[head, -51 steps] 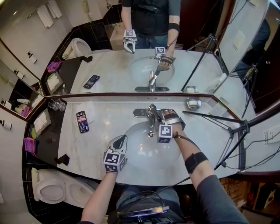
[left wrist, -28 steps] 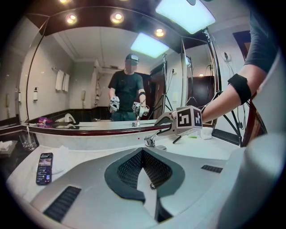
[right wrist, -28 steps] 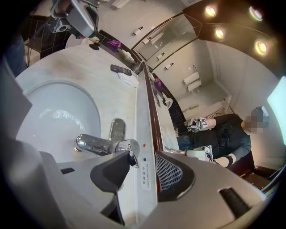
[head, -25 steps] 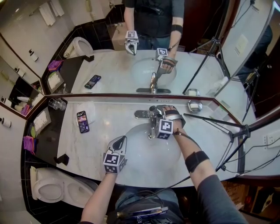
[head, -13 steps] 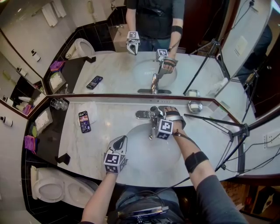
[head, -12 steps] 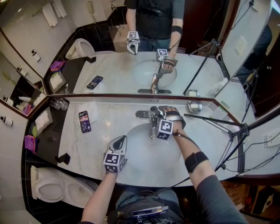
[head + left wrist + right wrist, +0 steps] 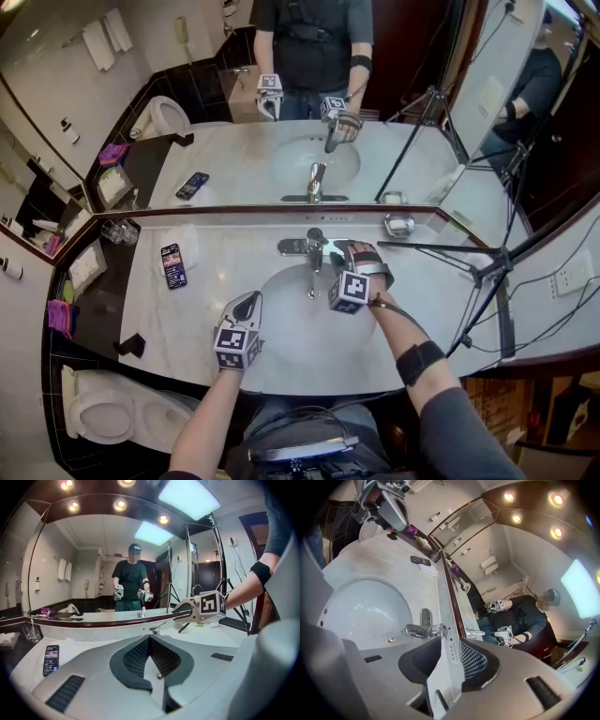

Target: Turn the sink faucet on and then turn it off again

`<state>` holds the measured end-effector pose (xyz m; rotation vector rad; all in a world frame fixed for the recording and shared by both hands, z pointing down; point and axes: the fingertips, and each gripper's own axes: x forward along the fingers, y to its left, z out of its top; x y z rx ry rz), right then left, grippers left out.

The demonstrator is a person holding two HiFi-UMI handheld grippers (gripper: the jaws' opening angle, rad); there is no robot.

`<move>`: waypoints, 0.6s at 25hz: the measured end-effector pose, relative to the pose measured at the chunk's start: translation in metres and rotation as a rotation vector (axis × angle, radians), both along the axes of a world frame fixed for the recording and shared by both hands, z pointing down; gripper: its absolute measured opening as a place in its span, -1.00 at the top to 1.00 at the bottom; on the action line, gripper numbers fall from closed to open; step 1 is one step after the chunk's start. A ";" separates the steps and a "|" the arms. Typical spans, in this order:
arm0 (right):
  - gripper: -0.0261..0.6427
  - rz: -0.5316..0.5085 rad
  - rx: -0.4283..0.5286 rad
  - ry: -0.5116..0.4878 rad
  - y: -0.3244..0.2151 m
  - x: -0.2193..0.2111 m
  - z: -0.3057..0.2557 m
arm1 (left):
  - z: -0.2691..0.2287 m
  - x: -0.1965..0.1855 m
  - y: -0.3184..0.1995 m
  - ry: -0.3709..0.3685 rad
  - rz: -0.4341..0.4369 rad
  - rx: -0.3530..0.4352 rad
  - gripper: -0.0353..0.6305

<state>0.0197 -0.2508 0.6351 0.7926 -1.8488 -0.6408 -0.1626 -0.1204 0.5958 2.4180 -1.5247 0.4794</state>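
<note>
The chrome faucet (image 7: pixel 310 249) stands at the back of the white basin (image 7: pixel 281 328); in the right gripper view the faucet (image 7: pixel 419 630) lies just beyond and left of my jaws. My right gripper (image 7: pixel 343 251) hangs right of the faucet, apart from it. Its jaws have just been closing and stand partly open (image 7: pixel 448 645) with nothing between them. I make out no water stream. My left gripper (image 7: pixel 250 301) hovers shut and empty over the basin's front left rim, with its pads together (image 7: pixel 149 638). From there I see the right gripper (image 7: pixel 175 614) above the faucet (image 7: pixel 157 628).
A phone (image 7: pixel 172 265) lies on the marble counter (image 7: pixel 216 253) at the left, with glasses (image 7: pixel 120 232) in the corner. A soap dish (image 7: pixel 398 225) sits at the back right and a tripod (image 7: pixel 473 274) reaches over the right end. The mirror rises behind the faucet. A toilet (image 7: pixel 103 412) stands lower left.
My right gripper has drawn off the faucet's lever, up and to the right, and its jaws stand narrower. The left gripper has stayed put. The head view has shifted a little.
</note>
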 end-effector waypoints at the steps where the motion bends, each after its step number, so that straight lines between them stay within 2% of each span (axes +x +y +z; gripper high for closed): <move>1: 0.55 0.019 0.013 -0.028 0.005 0.005 -0.008 | 0.000 0.002 0.001 0.001 0.006 0.000 0.89; 4: 0.76 0.098 0.026 -0.128 0.021 0.022 -0.023 | -0.003 0.008 0.003 0.002 0.024 0.002 0.89; 7: 0.84 0.186 0.018 -0.227 0.037 0.044 -0.031 | -0.007 0.012 0.002 0.010 0.033 0.010 0.89; 15: 0.86 0.443 -0.114 -0.540 0.079 0.096 -0.033 | -0.014 0.022 -0.001 0.027 0.058 0.020 0.89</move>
